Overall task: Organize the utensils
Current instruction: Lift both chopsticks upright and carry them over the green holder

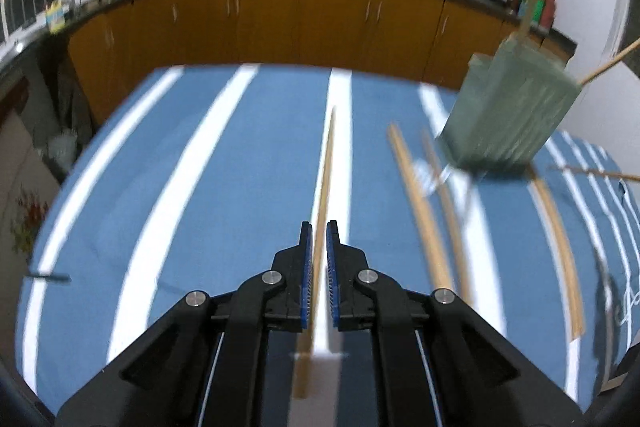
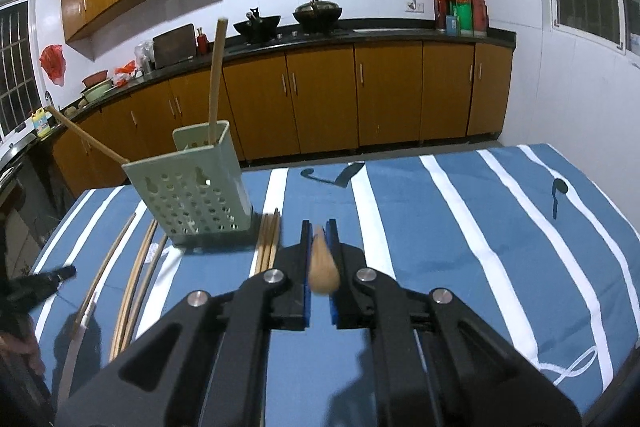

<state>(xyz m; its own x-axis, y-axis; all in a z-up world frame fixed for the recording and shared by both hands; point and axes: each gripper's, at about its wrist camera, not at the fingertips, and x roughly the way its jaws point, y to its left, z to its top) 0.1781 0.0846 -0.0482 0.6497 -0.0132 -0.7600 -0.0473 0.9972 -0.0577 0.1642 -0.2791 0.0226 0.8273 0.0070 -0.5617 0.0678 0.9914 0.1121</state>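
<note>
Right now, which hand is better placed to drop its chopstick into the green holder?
Probably right. Its tool grips a chopstick just beside the holder, which looks close in its view. The left tool also grips a chopstick, but the holder sits farther off to its side.

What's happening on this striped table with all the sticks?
A person is sorting chopsticks with two hand-held grippers. The left gripper is shut on one chopstick, and the right gripper on another chopstick's end. The green holder already has two sticks in it. More loose chopsticks lie on the blue striped cloth.
</note>
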